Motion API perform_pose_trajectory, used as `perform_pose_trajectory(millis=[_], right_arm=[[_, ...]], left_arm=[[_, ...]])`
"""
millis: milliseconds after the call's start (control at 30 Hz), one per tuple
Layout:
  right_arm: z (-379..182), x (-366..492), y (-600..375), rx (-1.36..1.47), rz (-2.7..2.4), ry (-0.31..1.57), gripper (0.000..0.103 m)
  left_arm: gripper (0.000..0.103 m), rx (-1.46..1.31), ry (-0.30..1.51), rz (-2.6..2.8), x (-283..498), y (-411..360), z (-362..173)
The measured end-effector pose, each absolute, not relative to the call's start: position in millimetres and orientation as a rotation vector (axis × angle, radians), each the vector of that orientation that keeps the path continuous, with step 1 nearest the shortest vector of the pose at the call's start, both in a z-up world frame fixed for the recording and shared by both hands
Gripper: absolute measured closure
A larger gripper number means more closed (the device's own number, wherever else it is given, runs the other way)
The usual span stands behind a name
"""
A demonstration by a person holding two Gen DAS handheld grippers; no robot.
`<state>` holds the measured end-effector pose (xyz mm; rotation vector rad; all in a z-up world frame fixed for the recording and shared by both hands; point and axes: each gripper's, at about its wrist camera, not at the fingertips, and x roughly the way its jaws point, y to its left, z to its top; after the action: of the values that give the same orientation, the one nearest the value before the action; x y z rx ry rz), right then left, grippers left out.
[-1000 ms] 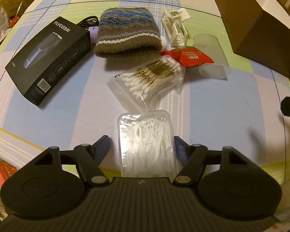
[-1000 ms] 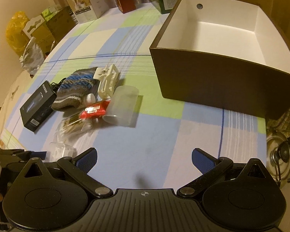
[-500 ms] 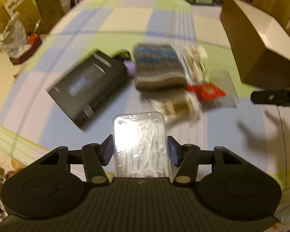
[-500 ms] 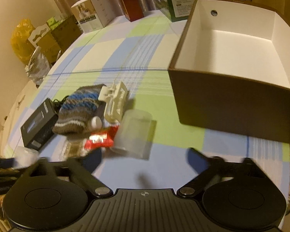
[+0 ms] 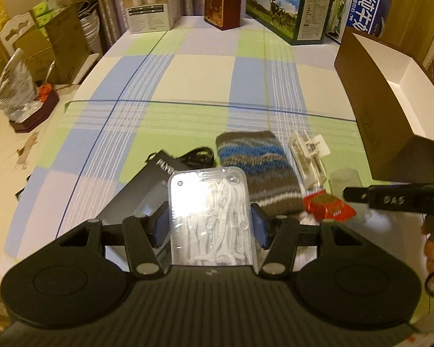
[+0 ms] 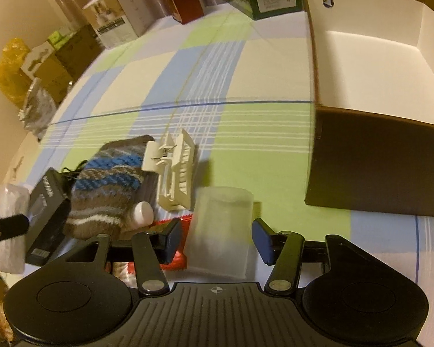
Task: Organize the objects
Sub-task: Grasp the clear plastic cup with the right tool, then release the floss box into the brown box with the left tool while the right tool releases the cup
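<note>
Your left wrist view looks 12 o'clock across the checked table [image 5: 188,92]. Your right wrist view sits lower, nearer. Both share the knit hat [image 5: 257,170] [image 6: 112,185].

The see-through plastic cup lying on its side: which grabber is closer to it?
Right. The right gripper has its open fingers either side of the plastic cup. The left gripper is off to the cup's left, holding the floss pick box.

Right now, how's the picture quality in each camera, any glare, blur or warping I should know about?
Left wrist view: warm yellowish light, strong glare whitening the top of the clear floss pick box held in the left gripper; fisheye bends the tablecloth lines. Right wrist view: the frosted cup between the right gripper's fingers looks smeared, and the brown box edge is soft.
</note>
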<state>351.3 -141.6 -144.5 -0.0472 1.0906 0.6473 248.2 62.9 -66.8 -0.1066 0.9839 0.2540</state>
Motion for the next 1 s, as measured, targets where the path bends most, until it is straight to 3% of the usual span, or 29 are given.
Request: perform_pose_trajectory(millis=[467,1000], right_arm=[[-152,352,-132,-0.103,0.625,1.083,0.055],[-52,334,-225,0.043,0.664,0.935,0.055]], left_arm=[[0.05,-0.075,0.994,0.145,279,64,-71],[0.05,0.004,0.924,-0.068,319,-7,-42]])
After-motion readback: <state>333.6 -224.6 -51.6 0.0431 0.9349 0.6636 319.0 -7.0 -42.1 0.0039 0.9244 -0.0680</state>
